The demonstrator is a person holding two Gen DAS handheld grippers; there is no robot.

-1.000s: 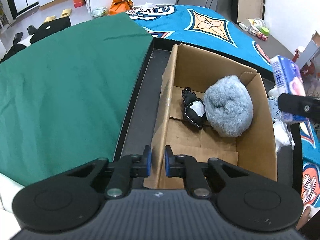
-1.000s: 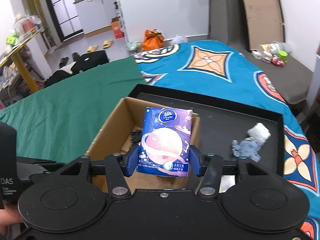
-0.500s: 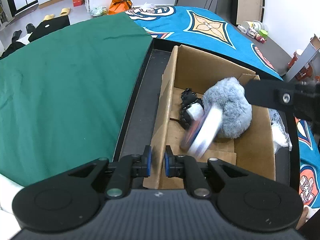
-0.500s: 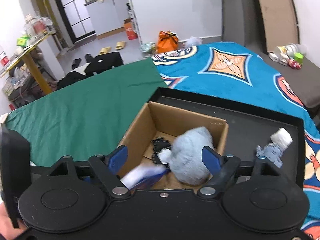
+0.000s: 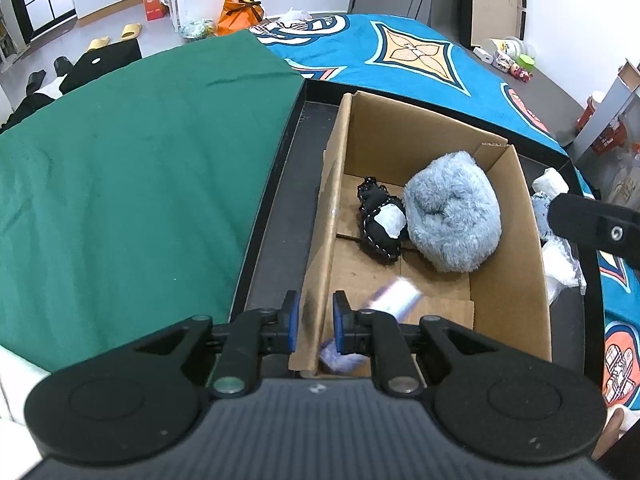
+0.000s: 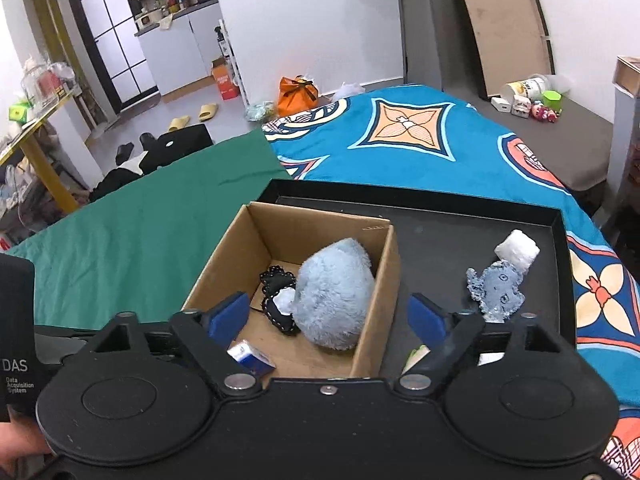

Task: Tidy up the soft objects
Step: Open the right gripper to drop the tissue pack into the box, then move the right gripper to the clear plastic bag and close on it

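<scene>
Right gripper (image 6: 328,316) jaws wide, nothing between them; below the gap, open brown cardboard box (image 6: 384,280) holds fluffy grey-blue plush ball (image 6: 334,300) and blue tissue pack (image 6: 252,356) by left finger. Left gripper (image 5: 314,322) jaws narrow, straddling box's left wall

The left hand-held gripper (image 5: 313,322) has its blue-padded fingers (image 5: 291,320) closed on the near left wall of the cardboard box (image 5: 516,264), one pad on each side. Inside the box lie a fluffy grey-blue plush (image 5: 454,212), a black pouch with a white patch (image 5: 380,226) touching it, and a blurred tissue pack (image 5: 394,300) near the front. The box sits in a black tray (image 5: 280,200) between a green cloth (image 5: 140,160) and a blue patterned blanket (image 5: 404,56).
</scene>
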